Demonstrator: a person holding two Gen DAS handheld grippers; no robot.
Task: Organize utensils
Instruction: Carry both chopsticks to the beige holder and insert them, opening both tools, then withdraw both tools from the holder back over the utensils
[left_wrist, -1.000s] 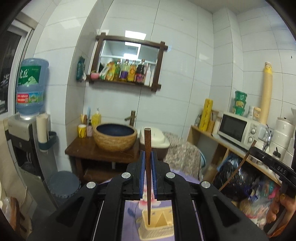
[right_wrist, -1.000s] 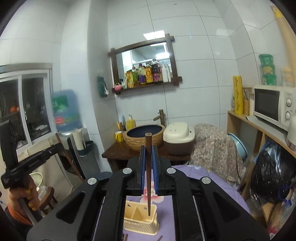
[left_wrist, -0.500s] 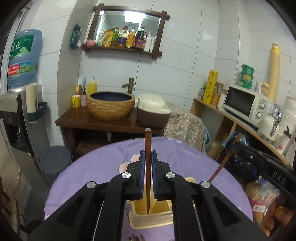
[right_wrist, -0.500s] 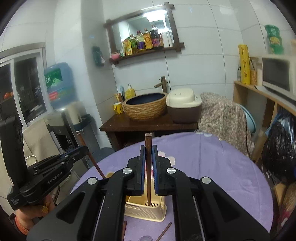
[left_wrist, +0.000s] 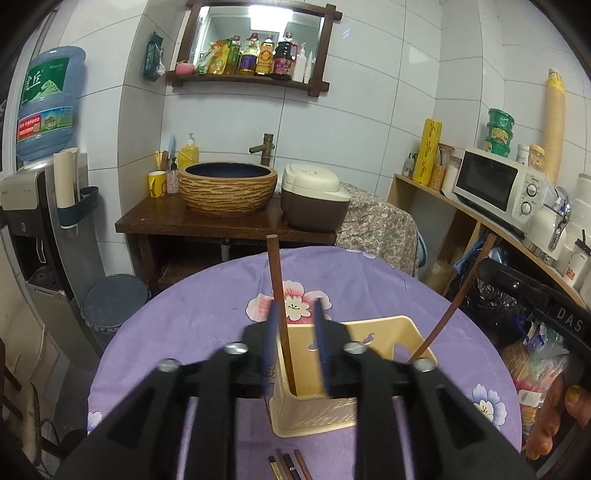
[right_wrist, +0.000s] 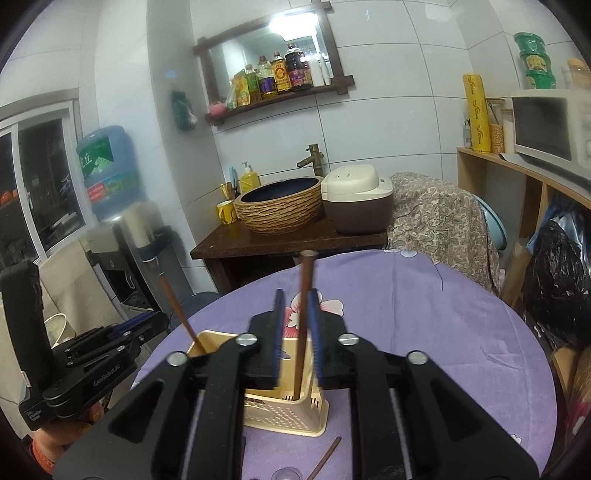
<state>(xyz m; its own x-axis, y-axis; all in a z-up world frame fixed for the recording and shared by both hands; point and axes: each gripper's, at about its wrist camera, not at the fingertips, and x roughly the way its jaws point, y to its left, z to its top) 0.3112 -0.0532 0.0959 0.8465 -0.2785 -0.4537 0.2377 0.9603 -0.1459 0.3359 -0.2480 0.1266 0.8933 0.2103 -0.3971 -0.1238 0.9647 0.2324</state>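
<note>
A cream utensil basket (left_wrist: 369, 410) stands on the purple flowered table (left_wrist: 192, 332); it also shows in the right wrist view (right_wrist: 295, 417). My left gripper (left_wrist: 294, 310) is open, jaws either side of a brown chopstick (left_wrist: 279, 295) that stands in the basket's left part. My right gripper (right_wrist: 297, 299) is open around another brown chopstick (right_wrist: 304, 314) that stands in the basket's right part. That chopstick (left_wrist: 450, 306) leans right in the left wrist view. The left one (right_wrist: 177, 306) leans left in the right wrist view.
Several chopsticks (left_wrist: 288, 465) lie on the table in front of the basket, and one more (right_wrist: 327, 456) shows in the right wrist view. Behind the table stand a wooden washstand with a woven basin (left_wrist: 227, 188) and a rice cooker (left_wrist: 314, 201). A shelf with a microwave (left_wrist: 495, 184) is at right.
Both grippers came down to the basket with their chopsticks, then opened. Each chopstick now stands loose in the basket and leans.
</note>
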